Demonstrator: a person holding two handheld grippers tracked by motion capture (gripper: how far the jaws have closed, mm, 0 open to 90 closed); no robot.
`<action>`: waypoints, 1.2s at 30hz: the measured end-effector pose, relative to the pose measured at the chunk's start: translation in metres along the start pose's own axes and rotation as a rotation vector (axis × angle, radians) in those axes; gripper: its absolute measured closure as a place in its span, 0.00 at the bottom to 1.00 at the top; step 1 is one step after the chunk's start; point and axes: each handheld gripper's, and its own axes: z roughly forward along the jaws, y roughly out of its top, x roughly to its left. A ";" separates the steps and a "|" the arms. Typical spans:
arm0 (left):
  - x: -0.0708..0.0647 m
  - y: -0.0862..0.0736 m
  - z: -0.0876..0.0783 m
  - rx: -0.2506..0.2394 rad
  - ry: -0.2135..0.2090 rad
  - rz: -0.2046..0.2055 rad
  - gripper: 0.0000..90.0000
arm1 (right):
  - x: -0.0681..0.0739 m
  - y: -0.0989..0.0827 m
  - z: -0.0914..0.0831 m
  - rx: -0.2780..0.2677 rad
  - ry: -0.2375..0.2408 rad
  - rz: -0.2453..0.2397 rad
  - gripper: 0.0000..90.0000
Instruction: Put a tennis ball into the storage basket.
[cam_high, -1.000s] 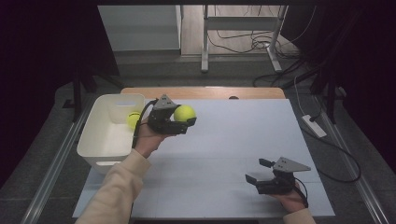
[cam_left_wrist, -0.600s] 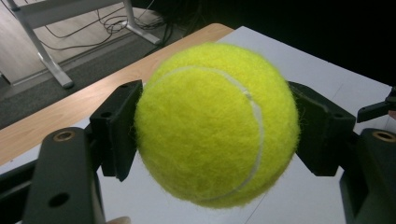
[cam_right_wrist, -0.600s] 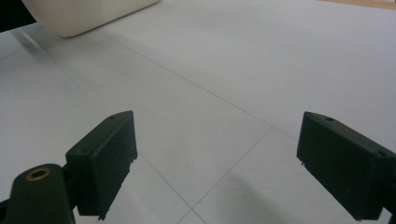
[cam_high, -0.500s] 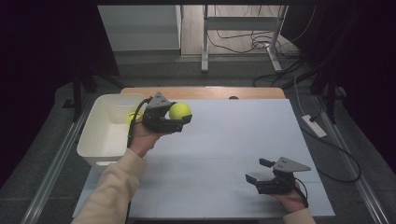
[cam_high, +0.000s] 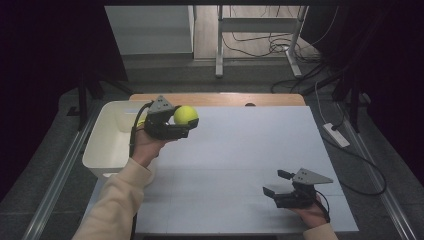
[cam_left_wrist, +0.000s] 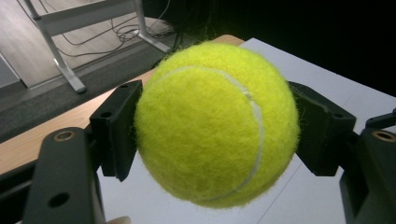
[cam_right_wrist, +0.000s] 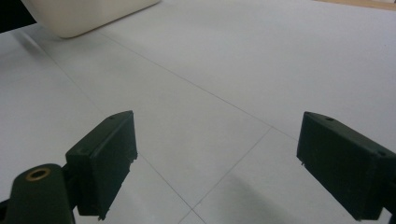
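From the high view I see my left gripper (cam_high: 186, 122) clamped on the tennis ball (cam_high: 185, 115), held in the air just past the right rim of the white bin (cam_high: 102, 150), over the pale table top (cam_high: 240, 150). Something yellow shows inside the bin, behind that gripper; I cannot tell what it is. My right gripper (cam_high: 274, 192) sits low near the table's near right corner, well apart from the ball, its jaws spread with nothing in them.

In the left gripper view the tennis ball (cam_left_wrist: 217, 123) sits squarely between the two black jaws, both pads pressed into its felt, with the table edge beyond it.

In the right gripper view the jaws stand wide apart over the bare table (cam_right_wrist: 243, 70), empty; the bin's corner (cam_right_wrist: 88, 16) lies far ahead to their left.
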 end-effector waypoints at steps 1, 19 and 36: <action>0.001 0.000 -0.002 -0.002 0.003 -0.003 0.30 | 0.000 0.000 0.000 0.000 0.000 -0.001 0.14; 0.021 -0.004 -0.023 -0.013 0.068 -0.028 0.30 | 0.000 0.000 0.000 -0.002 -0.001 0.001 0.14; 0.038 -0.013 -0.047 -0.026 0.127 -0.052 0.30 | 0.000 0.000 0.000 -0.001 -0.001 -0.001 0.14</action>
